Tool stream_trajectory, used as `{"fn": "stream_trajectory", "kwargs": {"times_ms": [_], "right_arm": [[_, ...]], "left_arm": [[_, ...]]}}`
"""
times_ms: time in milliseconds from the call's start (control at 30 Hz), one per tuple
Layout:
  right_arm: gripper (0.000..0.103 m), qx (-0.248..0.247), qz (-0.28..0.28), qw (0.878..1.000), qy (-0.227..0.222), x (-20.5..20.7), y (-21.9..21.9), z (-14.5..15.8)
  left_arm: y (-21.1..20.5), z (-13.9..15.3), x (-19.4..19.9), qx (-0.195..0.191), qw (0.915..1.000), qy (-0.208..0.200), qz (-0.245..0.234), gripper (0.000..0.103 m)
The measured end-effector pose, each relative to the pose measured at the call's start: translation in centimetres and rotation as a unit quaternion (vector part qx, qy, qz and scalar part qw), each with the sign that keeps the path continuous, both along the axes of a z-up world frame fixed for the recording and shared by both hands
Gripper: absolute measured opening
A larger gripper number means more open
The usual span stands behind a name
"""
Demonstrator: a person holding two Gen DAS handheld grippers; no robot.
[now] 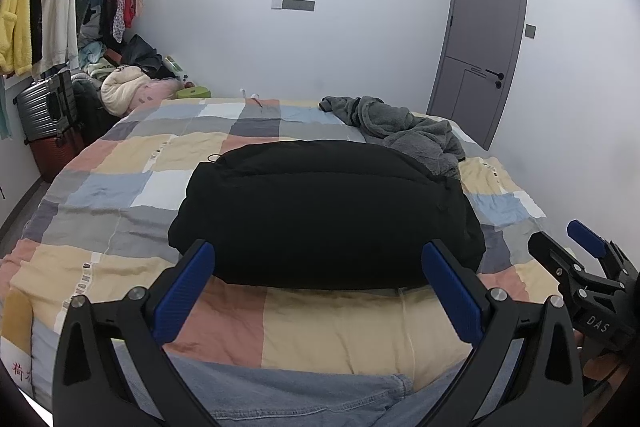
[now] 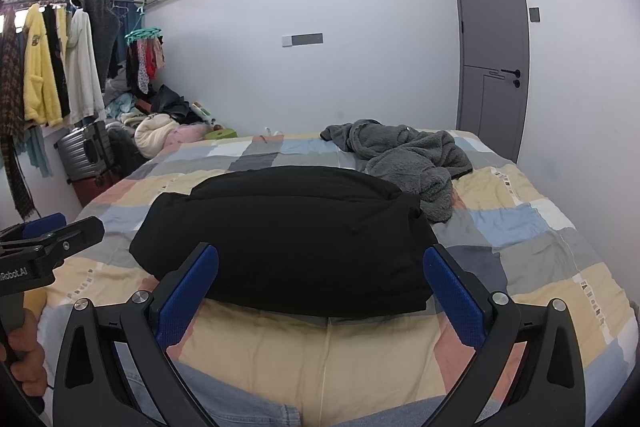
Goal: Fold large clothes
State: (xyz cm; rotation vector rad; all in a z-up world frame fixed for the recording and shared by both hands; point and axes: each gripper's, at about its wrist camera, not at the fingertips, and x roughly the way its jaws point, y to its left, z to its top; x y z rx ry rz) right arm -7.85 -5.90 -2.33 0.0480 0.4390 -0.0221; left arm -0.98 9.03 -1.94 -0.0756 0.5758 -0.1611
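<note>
Judging by the bed point(image 1: 120, 187), the black coat point(image 1: 324, 211) lies folded; the grey robe point(image 2: 404, 155) remains crumpled behind it. Both the left tongs point(image 1: 318, 279) and right tongs point(image 2: 320, 283) gape wide, holding nothing.

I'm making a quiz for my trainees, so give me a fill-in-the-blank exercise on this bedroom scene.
1. The folded coat on the bed is ____ in colour.
2. The fleece garment behind it lies ____, not folded.
3. The left gripper and the right gripper are both ____.
4. The grey door is ____.

Missing words: black; crumpled; open; closed
</note>
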Motion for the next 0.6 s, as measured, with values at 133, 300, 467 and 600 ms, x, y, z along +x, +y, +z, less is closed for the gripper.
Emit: {"fn": "stream_trajectory", "kwargs": {"times_ms": [133, 300, 467, 600], "right_arm": [[0.103, 0.000, -0.001, 1.000, -0.006, -0.32, -0.01, 0.11], [0.103, 0.005, -0.010, 1.000, -0.002, -0.18, -0.60, -0.09], [0.103, 0.006, -0.014, 1.000, -0.001, -0.23, -0.83, -0.19], [0.103, 0.006, -0.014, 1.000, 0.000, -0.19, -0.89, -0.26]], "left_arm": [[-0.10, -0.10, -0.04, 0.001, 1.0000, -0.001, -0.001, 0.103], [-0.31, -0.23, -0.27, 0.005, 1.0000, -0.001, -0.002, 0.103], [-0.41, -0.41, -0.19, 0.005, 1.0000, 0.003, 0.000, 0.103], [-0.45, -0.44, -0.05, 0.005, 1.0000, 0.005, 0.000, 0.103]]}}
